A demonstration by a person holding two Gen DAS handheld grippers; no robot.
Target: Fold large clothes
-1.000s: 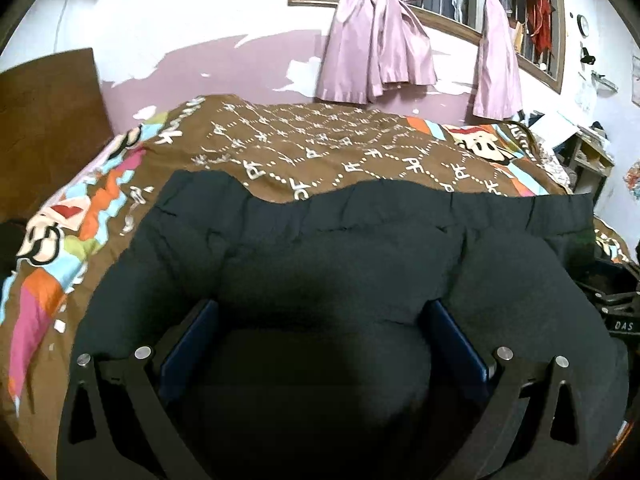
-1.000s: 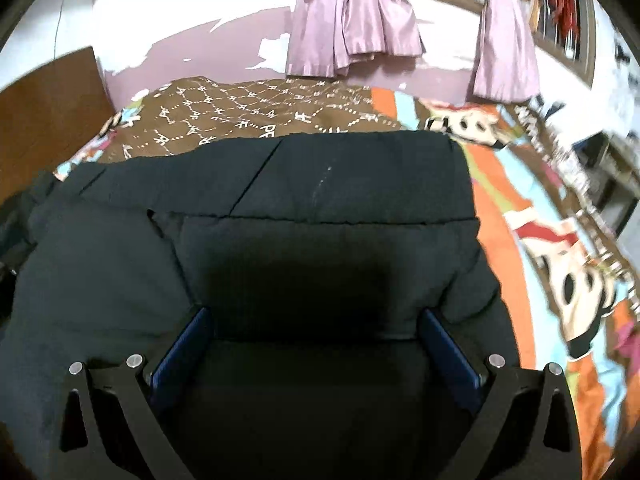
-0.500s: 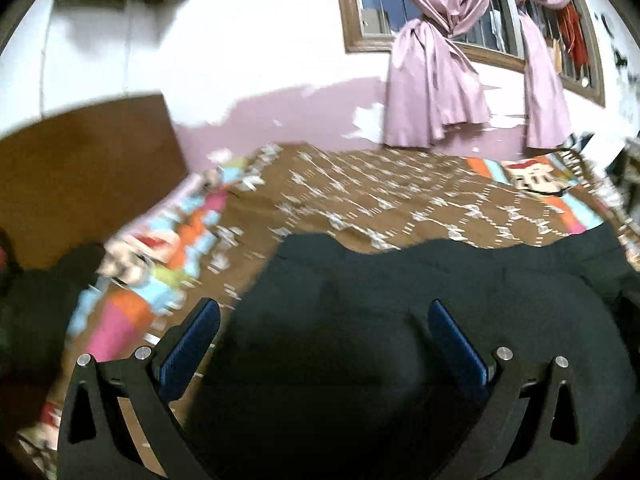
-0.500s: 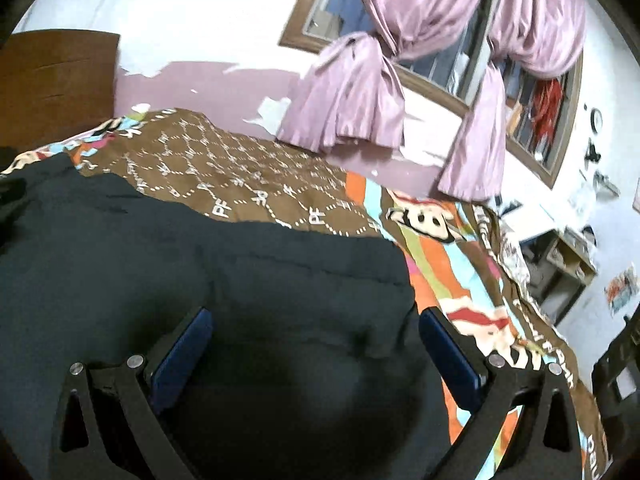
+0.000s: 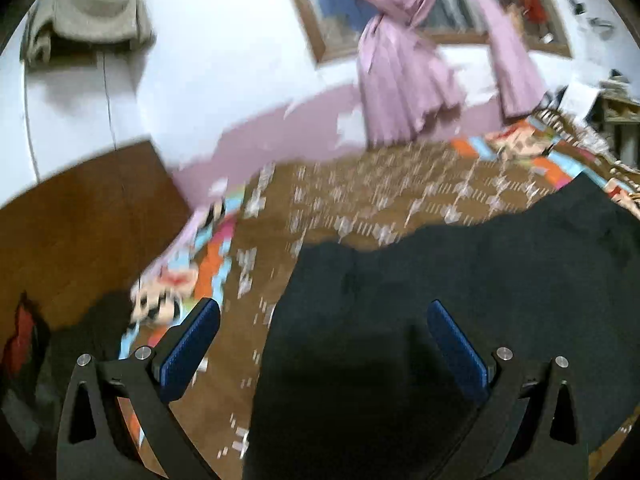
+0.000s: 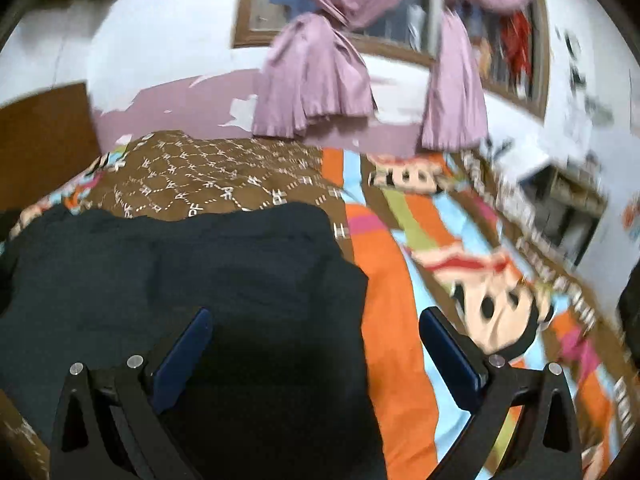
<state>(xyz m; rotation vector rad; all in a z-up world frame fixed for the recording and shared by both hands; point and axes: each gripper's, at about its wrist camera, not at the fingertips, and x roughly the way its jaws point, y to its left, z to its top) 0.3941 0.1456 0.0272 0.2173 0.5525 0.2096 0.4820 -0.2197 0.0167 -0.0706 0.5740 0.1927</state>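
Both tongs have swung outward over the last second: the left tongs (image 5: 320,344) now straddle the left edge of the dark garment (image 5: 460,300), the right tongs (image 6: 316,348) its right edge, where 1 second ago each hung over its middle. Both pairs stand apart, clamped on nothing. The garment lies spread on the patterned bed cover (image 6: 224,176), a doubled layer showing in the right wrist view. That suggests 1 fold is laid and released, and the tongs are heading for the side edges to start the next
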